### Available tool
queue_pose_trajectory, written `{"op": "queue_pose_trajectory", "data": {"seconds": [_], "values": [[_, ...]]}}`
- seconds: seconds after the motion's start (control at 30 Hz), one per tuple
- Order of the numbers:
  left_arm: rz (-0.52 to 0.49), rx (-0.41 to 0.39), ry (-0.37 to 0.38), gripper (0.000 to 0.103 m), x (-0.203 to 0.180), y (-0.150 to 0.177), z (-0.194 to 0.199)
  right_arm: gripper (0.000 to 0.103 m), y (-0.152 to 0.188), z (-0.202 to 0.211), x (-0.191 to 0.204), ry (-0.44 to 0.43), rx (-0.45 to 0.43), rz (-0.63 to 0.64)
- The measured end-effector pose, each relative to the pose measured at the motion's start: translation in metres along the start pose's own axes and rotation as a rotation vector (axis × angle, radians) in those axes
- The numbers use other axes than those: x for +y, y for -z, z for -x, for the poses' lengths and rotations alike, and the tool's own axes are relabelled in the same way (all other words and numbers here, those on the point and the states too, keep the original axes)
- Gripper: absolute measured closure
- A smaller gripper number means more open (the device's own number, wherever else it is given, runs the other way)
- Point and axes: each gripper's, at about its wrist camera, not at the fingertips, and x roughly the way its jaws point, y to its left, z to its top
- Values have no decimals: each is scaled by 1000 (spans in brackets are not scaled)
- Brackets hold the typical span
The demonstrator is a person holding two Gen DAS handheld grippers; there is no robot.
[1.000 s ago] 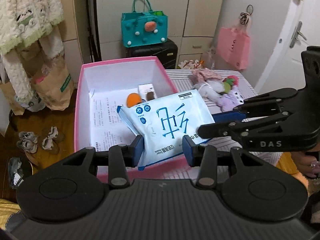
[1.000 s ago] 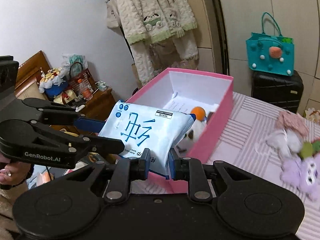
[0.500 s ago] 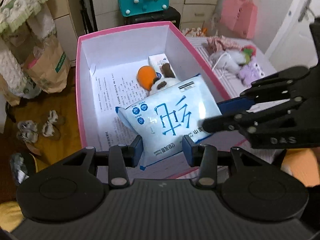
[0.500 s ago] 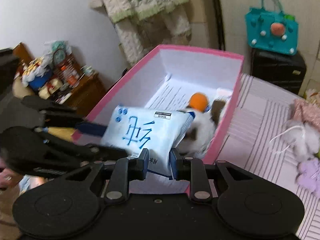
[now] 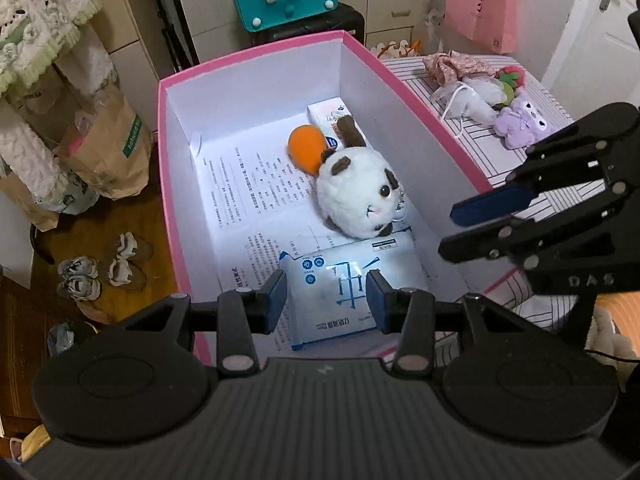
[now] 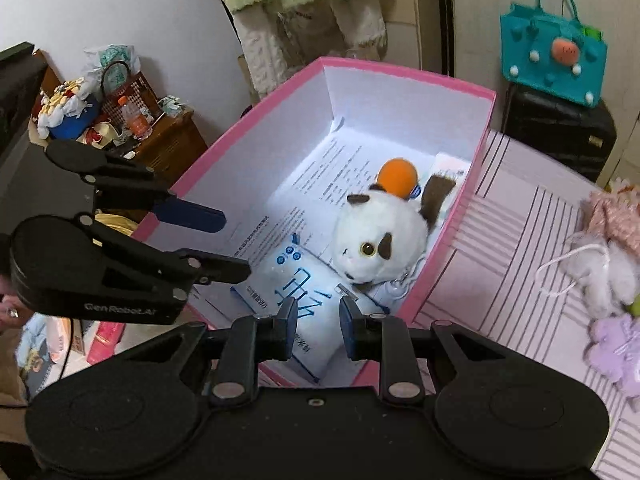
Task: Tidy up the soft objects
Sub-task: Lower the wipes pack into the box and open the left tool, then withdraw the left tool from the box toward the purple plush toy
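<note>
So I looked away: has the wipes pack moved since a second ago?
Yes. The wipes pack went down from above the pink box rim onto its paper-lined floor.

"GenRobot.AI" was printed on the left gripper (image 6: 236,244); "DAS" stood on the right gripper (image 5: 472,228); "hotwind" marked a paper bag (image 5: 108,152).

Wipes pack (image 5: 340,288) in box (image 5: 256,60), near end; plush cat (image 5: 356,196) just behind; ball (image 5: 306,152) beyond cat.
</note>
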Motion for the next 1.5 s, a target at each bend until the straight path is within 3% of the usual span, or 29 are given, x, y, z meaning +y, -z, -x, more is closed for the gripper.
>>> {"op": "queue_pose_trajectory", "data": {"seconds": [0.47, 0.93, 1.37, 1.5], "values": [[-42, -84, -35, 56, -25, 7, 50, 74, 6, 64, 15, 9, -112, 105], [-95, -124, -78, 49, -66, 26, 84, 64, 53, 128, 28, 43, -217, 153], [-171, -130, -32, 43, -124, 19, 92, 56, 108, 159, -5, 120, -240, 110], [-178, -157, 6, 41, -143, 10, 87, 50, 121, 167, -22, 134, -250, 92]]}}
